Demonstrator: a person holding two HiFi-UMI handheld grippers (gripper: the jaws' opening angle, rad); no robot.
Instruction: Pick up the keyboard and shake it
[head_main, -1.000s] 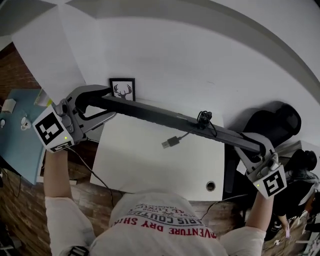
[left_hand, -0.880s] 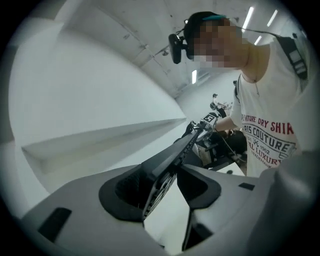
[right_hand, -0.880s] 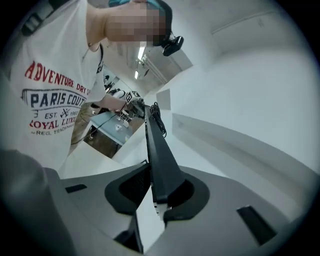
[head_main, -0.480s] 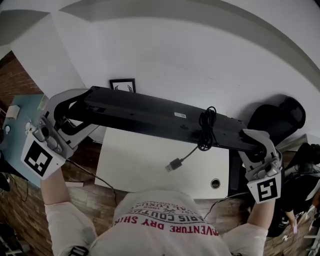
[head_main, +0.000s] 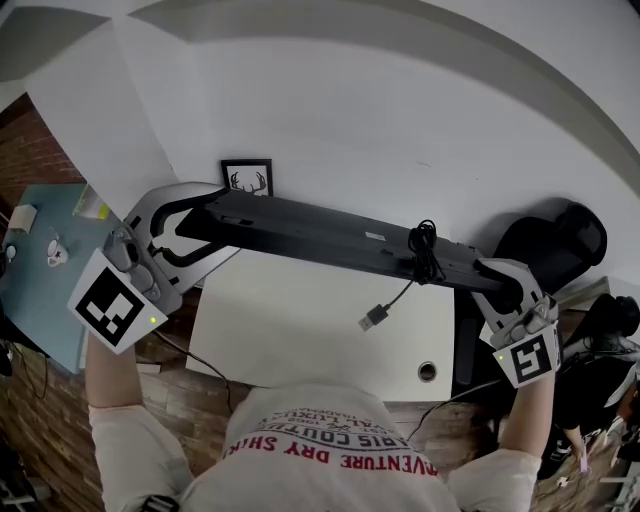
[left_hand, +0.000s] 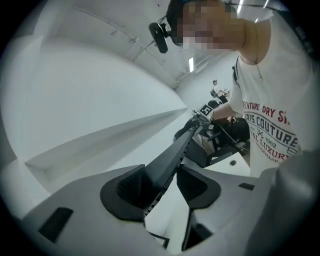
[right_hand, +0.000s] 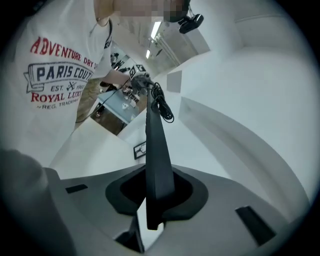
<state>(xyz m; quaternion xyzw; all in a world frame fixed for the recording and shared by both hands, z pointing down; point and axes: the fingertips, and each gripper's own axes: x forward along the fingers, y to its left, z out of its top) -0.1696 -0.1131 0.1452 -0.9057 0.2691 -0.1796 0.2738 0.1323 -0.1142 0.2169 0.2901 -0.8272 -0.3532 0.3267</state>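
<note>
The black keyboard hangs in the air above the white desk, its underside turned toward the head camera. My left gripper is shut on its left end, and my right gripper is shut on its right end. A coiled cable sits near the right end, with its USB plug dangling free over the desk. In the left gripper view the keyboard runs edge-on between the pads of the left gripper. The right gripper view shows the keyboard clamped in the right gripper.
A small framed deer picture leans on the white wall at the desk's back left. The desk has a cable hole near its front right. A black chair stands to the right, a blue table with small items to the left.
The keyboard rose toward the head camera half a second ago and has now dropped back and away. The dangling USB plug has swung to the right. Both grips hold.
</note>
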